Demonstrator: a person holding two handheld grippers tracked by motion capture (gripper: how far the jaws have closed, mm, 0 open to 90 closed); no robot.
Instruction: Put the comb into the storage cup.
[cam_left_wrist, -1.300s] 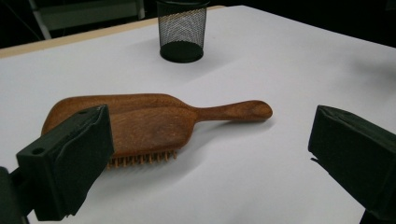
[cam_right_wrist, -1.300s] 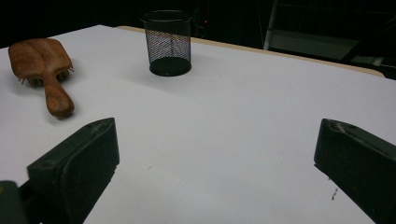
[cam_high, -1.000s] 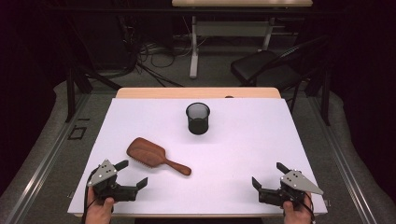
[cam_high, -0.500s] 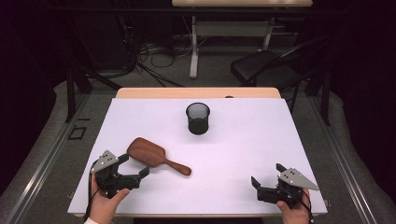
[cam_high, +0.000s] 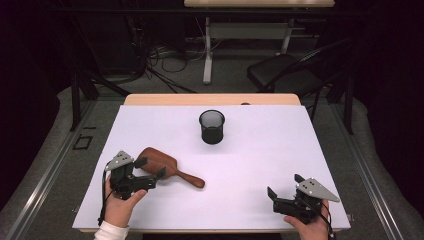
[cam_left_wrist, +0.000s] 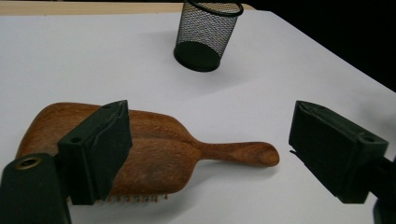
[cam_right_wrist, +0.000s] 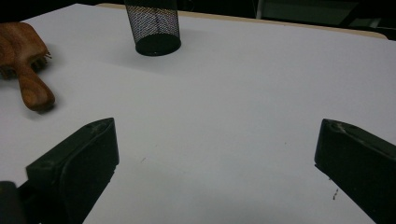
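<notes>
Honestly, with the left gripper (cam_high: 149, 169) spread wide over the wooden hairbrush (cam_high: 165, 166) lying bristles-down near the table's front left, I'd straddle the neck where head meets handle, then squeeze, not the fat paddle.

On my table (cam_high: 250, 150) the cup (cam_high: 212, 127) stands upright toward the far side, about midway across. The brush (cam_high: 167, 167) lies near and left of it, bristles down, head to the left and handle running right and nearer. My left gripper (cam_high: 150, 169) sits at the near-left over the brush head (one jaw above the head, the other over the sheet on the handle's near side). My right gripper (cam_high: 285, 192) sits at the near-right, well apart from both.
</notes>
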